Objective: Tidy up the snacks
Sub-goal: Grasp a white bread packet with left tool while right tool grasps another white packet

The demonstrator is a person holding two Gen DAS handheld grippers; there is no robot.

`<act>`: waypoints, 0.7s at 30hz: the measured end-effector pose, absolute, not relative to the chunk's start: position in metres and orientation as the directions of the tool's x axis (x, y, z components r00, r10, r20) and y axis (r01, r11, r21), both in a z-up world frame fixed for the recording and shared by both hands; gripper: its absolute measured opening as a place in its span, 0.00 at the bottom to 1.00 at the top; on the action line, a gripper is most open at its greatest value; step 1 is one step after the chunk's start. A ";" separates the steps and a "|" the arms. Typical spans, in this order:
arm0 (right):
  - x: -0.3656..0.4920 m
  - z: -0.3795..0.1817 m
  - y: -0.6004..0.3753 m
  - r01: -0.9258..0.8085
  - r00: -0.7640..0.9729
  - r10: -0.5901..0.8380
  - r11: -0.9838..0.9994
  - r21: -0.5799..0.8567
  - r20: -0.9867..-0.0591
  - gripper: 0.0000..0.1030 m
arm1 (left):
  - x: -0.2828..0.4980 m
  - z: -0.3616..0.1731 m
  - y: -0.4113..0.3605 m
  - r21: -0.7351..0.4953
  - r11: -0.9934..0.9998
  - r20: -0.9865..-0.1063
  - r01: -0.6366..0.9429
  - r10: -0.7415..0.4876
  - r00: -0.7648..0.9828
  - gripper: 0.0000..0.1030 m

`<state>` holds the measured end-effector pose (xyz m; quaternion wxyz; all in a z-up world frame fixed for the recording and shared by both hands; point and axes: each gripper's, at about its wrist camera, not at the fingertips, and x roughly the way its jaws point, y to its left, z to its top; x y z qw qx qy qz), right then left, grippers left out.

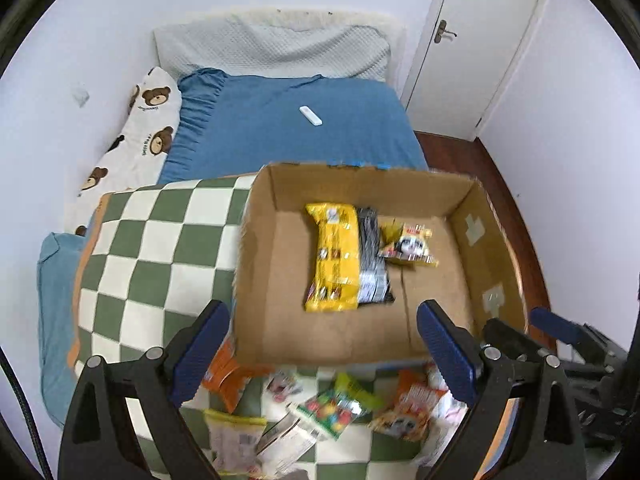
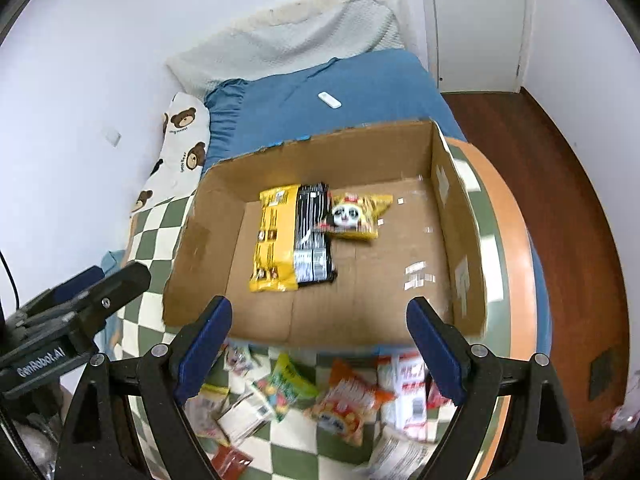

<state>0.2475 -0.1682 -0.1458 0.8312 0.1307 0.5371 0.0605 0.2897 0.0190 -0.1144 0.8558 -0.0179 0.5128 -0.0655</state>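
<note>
Snack packets (image 2: 320,396) lay loose on the checked green-and-white blanket (image 1: 152,248), just in front of an open cardboard box (image 1: 256,280) standing on the bed. Inside the box, three were already lined up side by side: a long yellow bag (image 1: 332,260), a black-and-silver pack (image 1: 370,256) and a small panda-face pouch (image 2: 354,216). Both tools hung above the loose pile, empty; the left gripper (image 1: 322,354) and the right gripper (image 2: 318,350) each had jaws spread wide, nothing between them. Overlapping, crinkly wrappers could well let a pad catch two at once, or slip off glossy film; the soft bedding might give under a press.
</note>
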 end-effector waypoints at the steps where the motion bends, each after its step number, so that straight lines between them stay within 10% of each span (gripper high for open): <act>1: 0.238 -0.149 -0.170 0.052 0.415 0.257 0.951 0.305 -0.873 0.88 | 0.279 -0.120 0.021 -0.080 0.992 -0.878 0.100 -0.118 0.464 0.93; 19: 0.103 -0.323 -0.228 0.403 0.129 0.313 0.850 0.339 -0.941 0.83 | 0.201 -0.362 -0.010 0.199 0.839 -0.977 0.506 0.210 0.036 0.87; 21: 0.100 -0.331 -0.226 0.409 0.124 0.314 0.848 0.337 -0.941 0.83 | 0.197 -0.368 -0.014 0.188 0.830 -0.979 0.525 0.202 0.030 0.60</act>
